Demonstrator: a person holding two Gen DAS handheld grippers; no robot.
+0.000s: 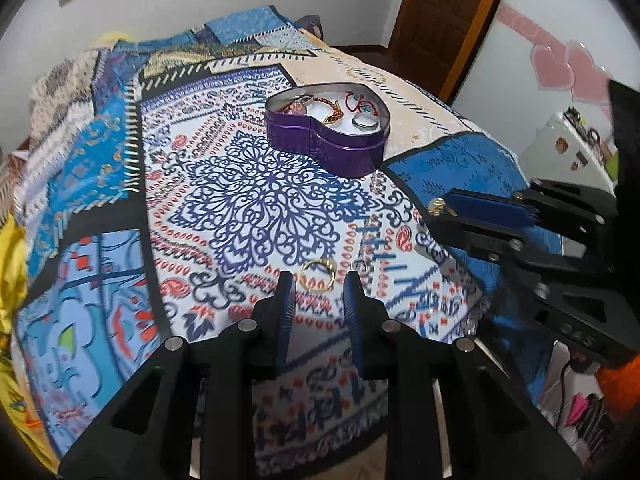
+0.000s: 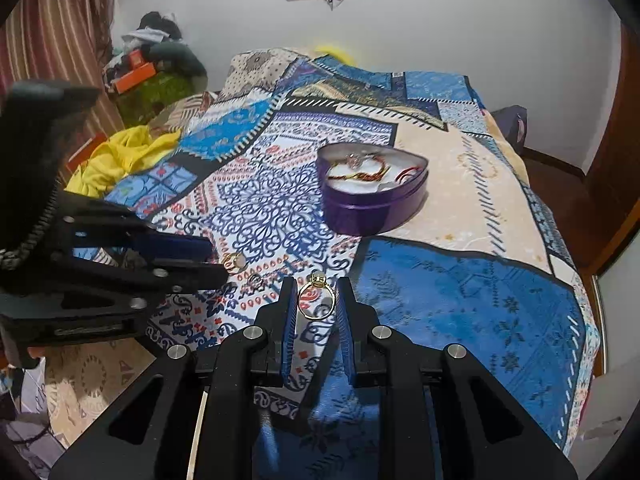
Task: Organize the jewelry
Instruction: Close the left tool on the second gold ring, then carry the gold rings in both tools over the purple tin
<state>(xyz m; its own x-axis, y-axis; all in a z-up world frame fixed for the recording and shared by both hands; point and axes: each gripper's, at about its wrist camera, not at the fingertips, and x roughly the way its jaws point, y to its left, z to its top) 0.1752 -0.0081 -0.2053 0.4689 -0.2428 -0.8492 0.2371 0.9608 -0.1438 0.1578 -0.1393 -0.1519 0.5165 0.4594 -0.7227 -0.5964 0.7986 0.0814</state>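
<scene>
A purple heart-shaped tin stands open on the patterned bedspread, with red thread bracelets and rings on its white lining. In the right wrist view my right gripper is shut on a gold ring with a small stone, lifted above the cloth. That ring also shows at the right gripper's tip in the left wrist view. My left gripper stands open low over the cloth. A plain gold ring lies at its fingertips, untouched by the pads. A smaller ring lies nearby.
A yellow cloth is bunched at the bed's far left edge. Beyond the bed are a wooden door and a cluttered white surface. The bedspread drops off at the near edge.
</scene>
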